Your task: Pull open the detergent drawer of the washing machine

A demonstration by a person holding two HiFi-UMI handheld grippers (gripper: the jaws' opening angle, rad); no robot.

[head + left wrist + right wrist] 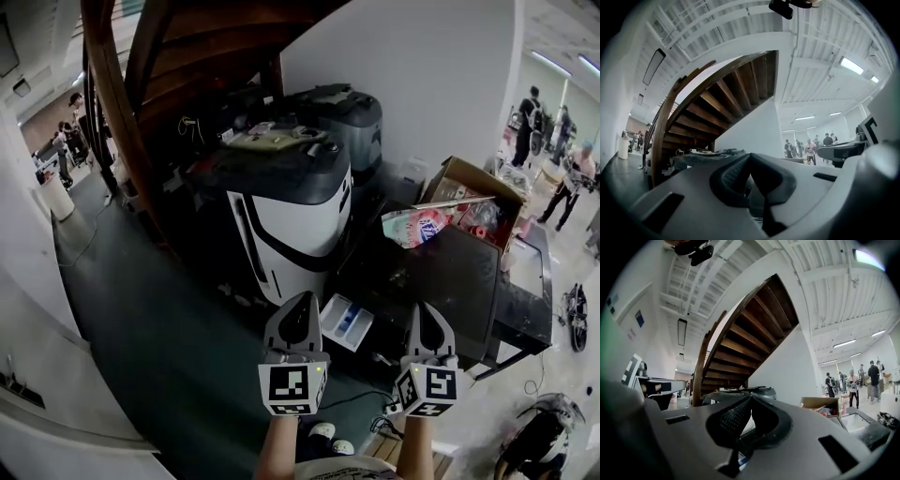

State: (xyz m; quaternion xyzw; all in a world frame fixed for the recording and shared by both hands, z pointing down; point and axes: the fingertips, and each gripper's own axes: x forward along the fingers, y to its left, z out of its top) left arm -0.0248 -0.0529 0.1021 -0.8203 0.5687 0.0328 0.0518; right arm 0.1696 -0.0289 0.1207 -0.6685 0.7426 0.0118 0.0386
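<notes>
Left tongs (pixel 300 302) (pixel 749 157): jaws pressing together at the tips, nothing between them, pointing roughly level out over the floor (pixel 159 328). They are gripping nothing and touching no appliance.

Right tongs (pixel 428 309) (pixel 750 398): likewise closing tip to tip and carrying nothing, hovering beside the left pair, apart from everything below.

Detergent drawer (pixel 347 322): lying between and just beyond the two pairs of tongs in the head view. It is sticking out from the near left corner of the dark washing machine (pixel 450 272), so the pull is judged done already; that would explain why both tongs are hanging free. It is showing a white tray with blue compartments; whether any detergent is sitting in them cannot be told.

Cardboard box (pixel 448 180): standing at the far right corner of the washing machine's top, flaps gaping, holding a pink-and-white packet (pixel 419 226) and red items not identifiable.

White appliance (pixel 295 225): standing on the floor behind the drawer, its lid bearing small clutter.
</notes>
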